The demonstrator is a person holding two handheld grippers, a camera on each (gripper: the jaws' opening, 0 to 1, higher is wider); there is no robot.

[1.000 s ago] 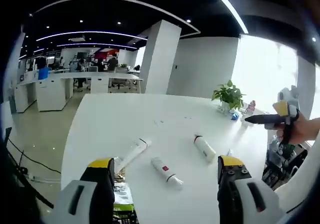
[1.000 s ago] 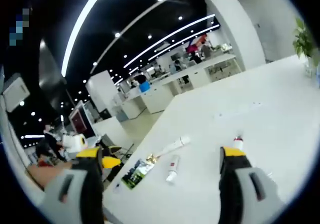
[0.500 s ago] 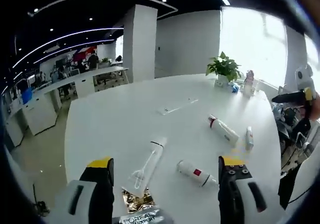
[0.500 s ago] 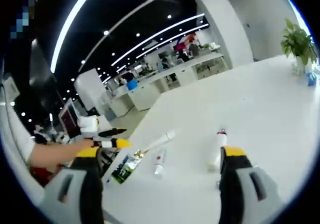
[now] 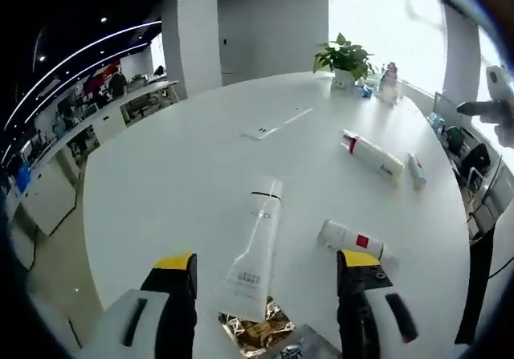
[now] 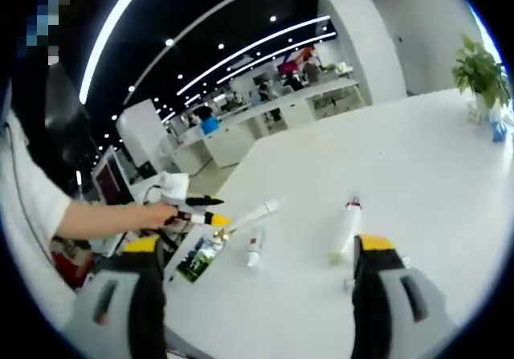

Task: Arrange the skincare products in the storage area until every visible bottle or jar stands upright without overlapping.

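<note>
Below, white tube (image 5: 255,254) lying flat between open jaws.

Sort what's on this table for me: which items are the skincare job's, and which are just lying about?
Job items, all lying flat:
- long white tube
- small white bottle with red label
- white bottle with red band
- small tube
- left tool, jaws open
- right tool, jaws open

Just lying about:
- potted plant
- gold foil packet
- flat white strip
</note>
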